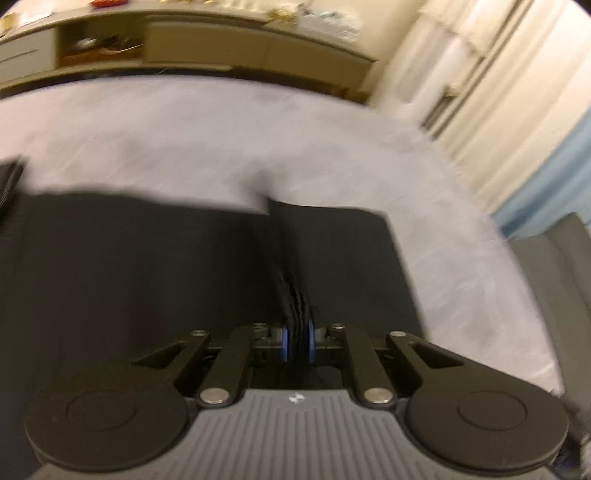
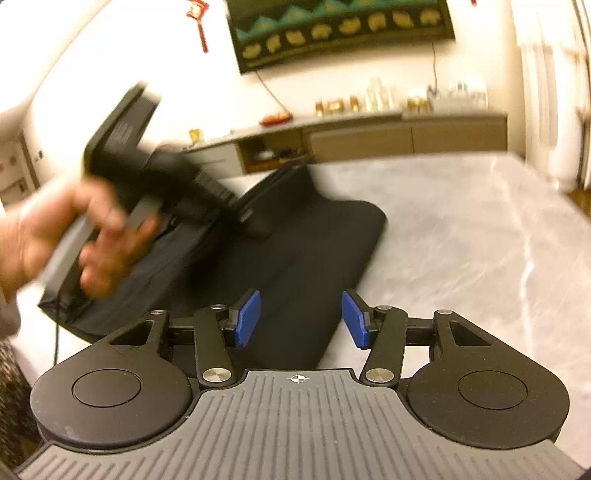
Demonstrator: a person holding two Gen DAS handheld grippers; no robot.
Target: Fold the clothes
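A black garment (image 1: 166, 266) lies on a pale grey bed sheet (image 1: 221, 129). My left gripper (image 1: 297, 339) is shut on a bunched fold of the black garment and lifts it into a ridge running away from the fingers. In the right wrist view the garment (image 2: 303, 266) lies partly folded, and the left gripper (image 2: 255, 218), held by a hand (image 2: 74, 229), pinches its upper edge. My right gripper (image 2: 300, 319) is open and empty, hovering over the garment's near end, blue pads (image 2: 246, 318) apart.
A low beige sideboard (image 2: 369, 136) with bottles and small items stands beyond the bed. A dark picture (image 2: 340, 29) hangs on the wall above it. Cream curtains (image 1: 498, 92) and a grey chair (image 1: 554, 258) are to the right of the bed.
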